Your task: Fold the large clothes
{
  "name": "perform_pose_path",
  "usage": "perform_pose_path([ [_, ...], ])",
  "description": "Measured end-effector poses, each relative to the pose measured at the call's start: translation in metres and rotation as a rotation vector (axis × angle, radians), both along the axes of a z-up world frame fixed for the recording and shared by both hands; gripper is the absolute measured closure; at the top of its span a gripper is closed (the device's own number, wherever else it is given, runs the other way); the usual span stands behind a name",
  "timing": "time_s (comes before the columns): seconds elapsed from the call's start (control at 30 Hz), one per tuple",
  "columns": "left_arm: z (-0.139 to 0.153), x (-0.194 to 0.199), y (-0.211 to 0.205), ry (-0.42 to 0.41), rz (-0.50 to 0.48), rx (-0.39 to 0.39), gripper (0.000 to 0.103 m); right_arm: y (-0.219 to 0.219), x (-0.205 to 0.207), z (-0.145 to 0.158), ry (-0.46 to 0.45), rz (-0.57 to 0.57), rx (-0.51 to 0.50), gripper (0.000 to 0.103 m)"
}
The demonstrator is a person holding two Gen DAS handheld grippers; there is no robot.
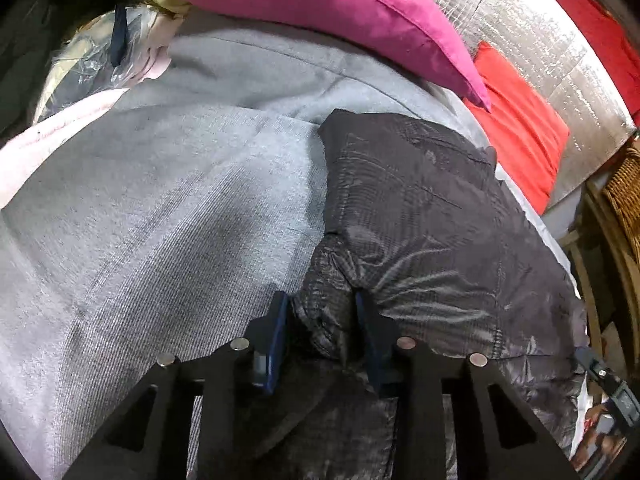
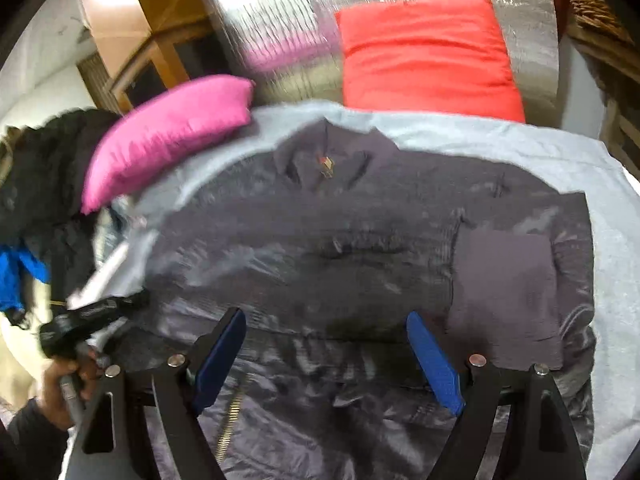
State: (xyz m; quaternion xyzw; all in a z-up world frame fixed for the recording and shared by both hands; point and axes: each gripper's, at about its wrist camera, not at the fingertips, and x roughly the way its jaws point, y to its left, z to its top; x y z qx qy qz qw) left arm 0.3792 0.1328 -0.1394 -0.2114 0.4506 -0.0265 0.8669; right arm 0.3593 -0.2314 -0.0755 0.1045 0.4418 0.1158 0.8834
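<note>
The left tongs (image 1: pixel 322 304) are clenched on a bunched fold at the edge of the dark jacket (image 1: pixel 432 216), fabric puckering between the blue pads (image 1: pixel 280 320). The right tongs (image 2: pixel 326 344) stand released, wide apart above the jacket's lower front, nothing between them. The jacket lies spread on the grey blanket (image 1: pixel 160 208) of a bed, collar away. Beyond it rest a pink pillow (image 1: pixel 320 8) and a red pillow (image 2: pixel 428 52) against a silver foil panel (image 2: pixel 280 8).

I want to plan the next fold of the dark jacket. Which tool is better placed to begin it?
Left. The left tool already pinches a bunch of the dark jacket at its edge, so it could probably lift and fold. The right tool hangs open above the jacket, holding nothing.
</note>
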Motion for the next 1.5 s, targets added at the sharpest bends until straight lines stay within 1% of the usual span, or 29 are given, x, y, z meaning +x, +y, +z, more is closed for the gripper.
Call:
perform_pose_path([
  [0.1,-0.006,-0.006,0.007,-0.033,0.0,-0.043,0.067,0.01,0.001,0.01,-0.032,0.011,0.004,0.018],
  [0.17,-0.009,-0.012,0.01,-0.056,-0.004,-0.038,0.066,0.027,0.005,0.02,-0.054,0.054,-0.024,0.018],
  [0.23,-0.008,-0.015,0.014,-0.057,-0.001,-0.051,0.065,0.048,0.007,0.03,-0.074,0.112,-0.043,0.018],
  [0.3,-0.001,-0.012,0.017,-0.054,0.001,-0.092,0.062,0.069,0.009,0.03,-0.075,0.164,-0.024,0.018],
  [0.33,0.003,-0.013,0.022,-0.052,0.004,-0.128,0.06,0.078,0.009,0.029,-0.072,0.187,-0.009,0.018],
  [0.4,0.01,-0.008,0.033,-0.047,0.021,-0.201,0.051,0.096,0.009,0.023,-0.079,0.232,-0.001,0.018],
  [0.43,0.015,-0.003,0.039,-0.055,0.031,-0.221,0.042,0.103,0.011,0.018,-0.077,0.238,-0.012,0.018],
  [0.47,0.021,0.003,0.043,-0.067,0.037,-0.226,0.037,0.109,0.014,0.01,-0.067,0.241,-0.02,0.018],
  [0.53,0.029,0.024,0.045,-0.07,0.028,-0.218,0.036,0.116,0.021,-0.008,-0.036,0.248,-0.038,0.018],
  [0.6,0.03,0.052,0.04,-0.037,-0.014,-0.217,0.036,0.117,0.027,-0.031,0.017,0.246,-0.046,0.018],
  [0.63,0.027,0.066,0.035,-0.007,-0.045,-0.211,0.036,0.115,0.027,-0.037,0.029,0.246,-0.04,0.017],
  [0.67,0.023,0.077,0.031,0.021,-0.059,-0.191,0.04,0.112,0.027,-0.042,0.021,0.243,-0.028,0.017],
  [0.7,0.019,0.088,0.025,0.035,-0.078,-0.161,0.048,0.111,0.026,-0.044,0.015,0.242,-0.018,0.017],
  [0.73,0.016,0.098,0.019,0.044,-0.111,-0.132,0.071,0.112,0.027,-0.045,0.017,0.243,-0.019,0.017],
  [0.77,0.016,0.105,0.016,0.053,-0.124,-0.102,0.082,0.113,0.027,-0.047,0.019,0.247,-0.027,0.017],
  [0.83,0.023,0.109,0.011,0.022,-0.147,-0.059,0.088,0.116,0.025,-0.052,0.008,0.261,-0.059,0.017],
  [0.87,0.026,0.109,0.01,0.002,-0.156,-0.031,0.089,0.118,0.024,-0.054,-0.004,0.271,-0.075,0.017],
  [0.9,0.026,0.11,0.009,-0.005,-0.161,-0.017,0.089,0.117,0.022,-0.055,-0.016,0.271,-0.076,0.016],
  [0.97,0.016,0.114,0.011,0.023,-0.16,0.025,0.089,0.115,0.021,-0.057,-0.029,0.267,-0.06,0.016],
  [1.0,0.013,0.115,0.012,0.025,-0.157,0.026,0.087,0.114,0.021,-0.057,-0.031,0.266,-0.055,0.016],
  [1.03,0.013,0.111,0.015,0.016,-0.142,0.022,0.08,0.114,0.02,-0.057,-0.032,0.266,-0.054,0.016],
  [1.07,0.015,0.106,0.02,0.01,-0.107,0.015,0.069,0.113,0.02,-0.058,-0.03,0.266,-0.054,0.016],
  [1.13,0.026,0.091,0.028,-0.016,-0.055,-0.003,0.061,0.112,0.02,-0.058,-0.032,0.268,-0.052,0.016],
  [1.2,0.04,0.07,0.033,-0.054,-0.046,0.009,0.06,0.11,0.021,-0.055,-0.036,0.269,-0.043,0.015],
  [1.23,0.049,0.056,0.034,-0.08,-0.049,0.02,0.059,0.109,0.021,-0.053,-0.037,0.269,-0.038,0.015],
  [1.3,0.063,0.029,0.03,-0.125,-0.08,0.043,0.052,0.103,0.017,-0.042,-0.032,0.252,-0.01,0.016],
  [1.37,0.071,-0.002,0.023,-0.178,-0.107,0.086,0.045,0.085,0.009,-0.024,-0.06,0.22,0.064,0.016],
  [1.43,0.071,-0.019,0.013,-0.203,-0.139,0.12,0.044,0.063,0.003,-0.007,-0.088,0.182,0.092,0.016],
  [1.5,0.063,-0.023,0.006,-0.192,-0.15,0.144,0.044,0.029,-0.002,0.003,-0.096,0.105,0.105,0.016],
])
